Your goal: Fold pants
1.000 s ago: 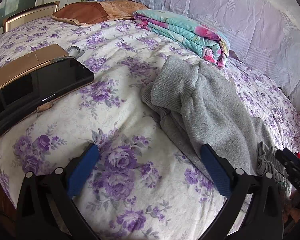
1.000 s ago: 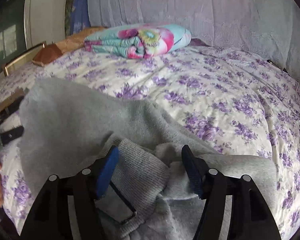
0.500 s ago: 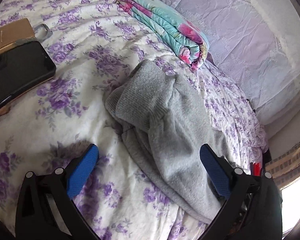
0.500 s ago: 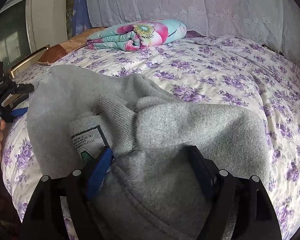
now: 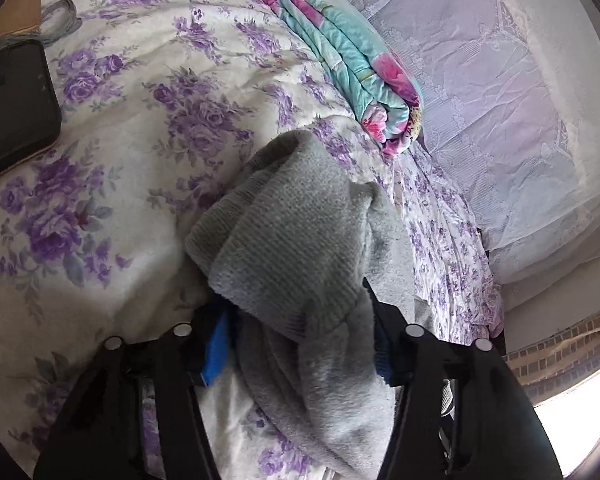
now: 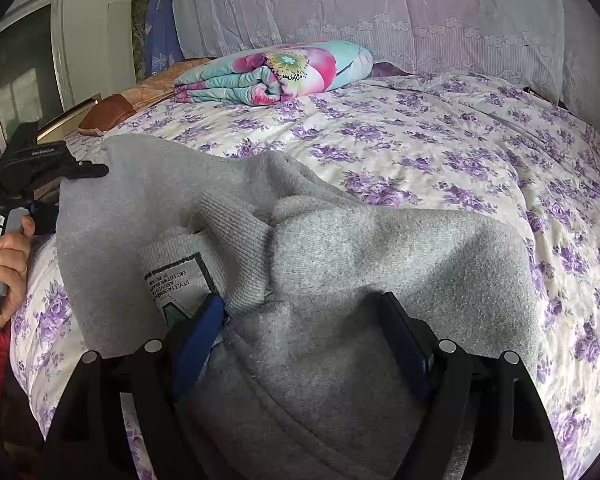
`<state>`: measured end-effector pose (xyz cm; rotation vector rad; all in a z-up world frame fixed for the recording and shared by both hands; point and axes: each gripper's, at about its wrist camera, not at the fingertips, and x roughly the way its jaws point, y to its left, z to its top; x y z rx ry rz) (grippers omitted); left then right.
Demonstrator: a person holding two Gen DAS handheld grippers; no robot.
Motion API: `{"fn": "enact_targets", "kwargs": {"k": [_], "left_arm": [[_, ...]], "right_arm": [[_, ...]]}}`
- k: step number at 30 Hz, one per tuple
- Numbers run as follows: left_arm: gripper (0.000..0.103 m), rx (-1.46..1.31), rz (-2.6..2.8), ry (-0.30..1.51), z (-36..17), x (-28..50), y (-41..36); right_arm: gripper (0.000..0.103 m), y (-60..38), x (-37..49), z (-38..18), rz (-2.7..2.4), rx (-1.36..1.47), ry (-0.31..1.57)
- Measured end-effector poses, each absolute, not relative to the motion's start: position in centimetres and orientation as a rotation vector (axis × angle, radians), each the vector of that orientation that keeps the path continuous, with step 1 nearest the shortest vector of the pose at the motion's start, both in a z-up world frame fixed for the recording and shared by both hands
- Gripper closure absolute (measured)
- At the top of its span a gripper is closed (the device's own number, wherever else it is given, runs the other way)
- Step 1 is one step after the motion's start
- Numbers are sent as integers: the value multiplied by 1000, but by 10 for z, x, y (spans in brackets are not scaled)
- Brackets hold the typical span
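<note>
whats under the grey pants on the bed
The grey pants lie bunched on the floral bedspread, which shows all around them. A printed label sits on a turned-up part. Whatever is beneath the bunched cloth is covered.

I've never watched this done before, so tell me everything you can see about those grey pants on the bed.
The grey pants are soft, fleecy knit with ribbed bands and a printed label showing inside. They lie rumpled and partly doubled over on the purple-flowered bedspread, not yet neatly folded. Fabric bunches between the blue pads of the left gripper and the right gripper; neither looks fully closed.
</note>
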<state>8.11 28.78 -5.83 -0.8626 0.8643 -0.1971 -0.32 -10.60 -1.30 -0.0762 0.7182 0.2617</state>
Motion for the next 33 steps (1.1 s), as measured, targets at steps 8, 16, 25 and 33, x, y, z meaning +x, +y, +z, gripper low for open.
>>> {"fn": "enact_targets", "kwargs": {"k": [8,16,25,33], "left_arm": [[47,-842,-198,827,-57,79,286],[46,-688,-171,844,-48,88,266],[68,-582,-180,733,-22,66,257],[71,-426,-179,632,32,43,220]], "right_arm": [[23,-82,7,-7,149,-206,717],[22,-102,-1,10,186,-43,674],[20,-119,-1,6,135,-39,694],[8,-118,10,-23,160,-167,828]]}}
